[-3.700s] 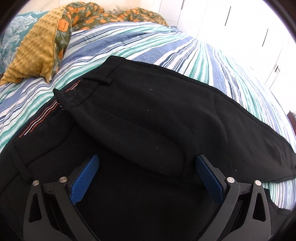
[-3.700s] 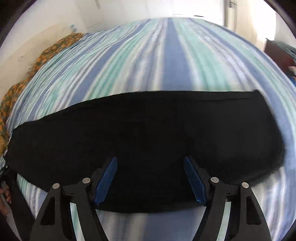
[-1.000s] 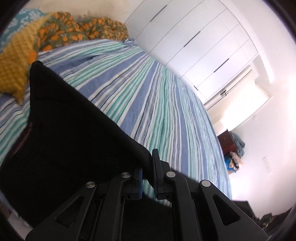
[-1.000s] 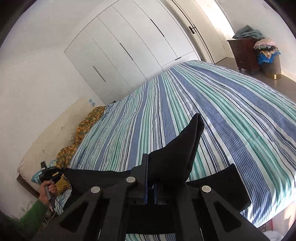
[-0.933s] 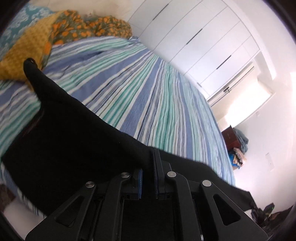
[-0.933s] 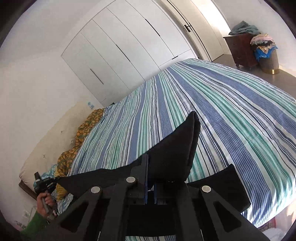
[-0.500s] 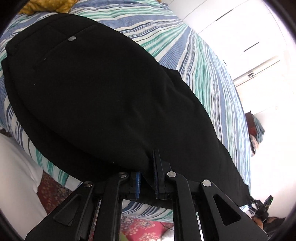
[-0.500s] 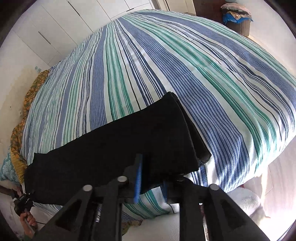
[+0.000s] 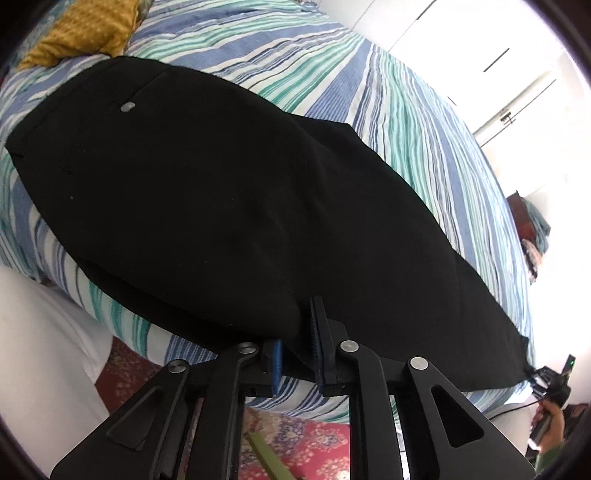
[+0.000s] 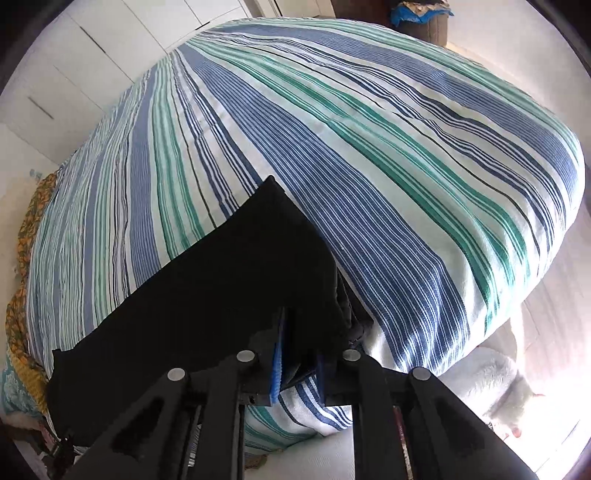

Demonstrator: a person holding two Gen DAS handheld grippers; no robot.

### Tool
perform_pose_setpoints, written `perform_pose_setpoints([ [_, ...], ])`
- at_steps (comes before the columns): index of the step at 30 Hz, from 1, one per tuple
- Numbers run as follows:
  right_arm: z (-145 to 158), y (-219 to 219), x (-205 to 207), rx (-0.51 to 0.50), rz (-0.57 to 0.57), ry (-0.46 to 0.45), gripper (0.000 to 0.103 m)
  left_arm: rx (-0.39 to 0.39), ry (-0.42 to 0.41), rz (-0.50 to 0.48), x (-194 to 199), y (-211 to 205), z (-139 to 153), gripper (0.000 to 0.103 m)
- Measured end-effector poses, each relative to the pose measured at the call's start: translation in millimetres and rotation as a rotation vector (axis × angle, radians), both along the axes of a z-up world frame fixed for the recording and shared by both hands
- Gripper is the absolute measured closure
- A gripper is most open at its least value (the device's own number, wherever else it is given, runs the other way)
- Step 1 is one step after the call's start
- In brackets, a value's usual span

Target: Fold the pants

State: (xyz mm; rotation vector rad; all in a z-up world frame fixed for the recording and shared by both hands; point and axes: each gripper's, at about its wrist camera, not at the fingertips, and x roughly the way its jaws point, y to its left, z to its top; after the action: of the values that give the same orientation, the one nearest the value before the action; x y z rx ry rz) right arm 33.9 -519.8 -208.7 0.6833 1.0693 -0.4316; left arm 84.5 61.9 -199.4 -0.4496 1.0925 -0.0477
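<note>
Lowered since a second ago, the black pants now lie folded lengthwise along the near edge of the striped bed, no longer hanging in the air; the left gripper is slightly parted around the fabric's near edge at mid-length; the right gripper has eased partly apart around the cuff end by the bed's foot corner; a mustard pillow sits past the waistband; red patterned rug below.
</note>
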Motion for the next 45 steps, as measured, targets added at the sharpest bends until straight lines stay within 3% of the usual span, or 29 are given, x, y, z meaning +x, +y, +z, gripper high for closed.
perform_pose_setpoints([
  [2,12,4,-5,-0.055,0.006,-0.036,0.061,0.067,-0.024,0.014,-8,-5,13,0.044],
  [3,20,9,-9,-0.113,0.001,-0.038,0.033,0.084,-0.057,0.027,-15,-6,22,0.039],
  [4,29,16,-16,-0.193,-0.022,-0.035,0.011,0.098,-0.091,0.037,-23,-8,31,0.036],
  [5,40,22,-25,-0.278,-0.052,-0.053,0.008,0.125,-0.132,0.041,-30,-12,41,0.034],
  [6,52,29,-35,-0.354,-0.077,-0.080,0.008,0.152,-0.169,0.040,-34,-16,49,0.031],
  [9,81,54,-61,-0.511,-0.156,-0.145,0.008,0.255,-0.328,-0.006,-28,-33,76,0.008],
  [13,104,104,-72,-0.471,-0.142,-0.306,0.005,0.275,-0.418,-0.104,27,-64,75,0.003],
  [15,101,139,-62,-0.432,-0.078,-0.371,0.003,0.290,-0.394,-0.128,66,-74,61,0.003],
  [18,81,189,-38,-0.407,0.060,-0.406,0.003,0.267,-0.284,-0.132,121,-83,18,0.004],
  [21,61,231,-15,-0.428,0.215,-0.372,0.004,0.285,-0.152,-0.132,146,-82,-33,0.003],
  [22,59,238,-9,-0.427,0.259,-0.373,0.004,0.290,-0.166,-0.136,140,-78,-39,0.001],
  [24,55,250,-7,-0.453,0.321,-0.378,0.003,0.303,-0.214,-0.138,126,-80,-36,0.001],
  [27,49,253,-5,-0.450,0.354,-0.356,0.004,0.330,-0.213,-0.162,118,-81,-28,0.001],
  [45,35,246,2,-0.351,0.343,-0.345,0.003,0.325,-0.212,-0.174,119,-80,-37,0.000],
])
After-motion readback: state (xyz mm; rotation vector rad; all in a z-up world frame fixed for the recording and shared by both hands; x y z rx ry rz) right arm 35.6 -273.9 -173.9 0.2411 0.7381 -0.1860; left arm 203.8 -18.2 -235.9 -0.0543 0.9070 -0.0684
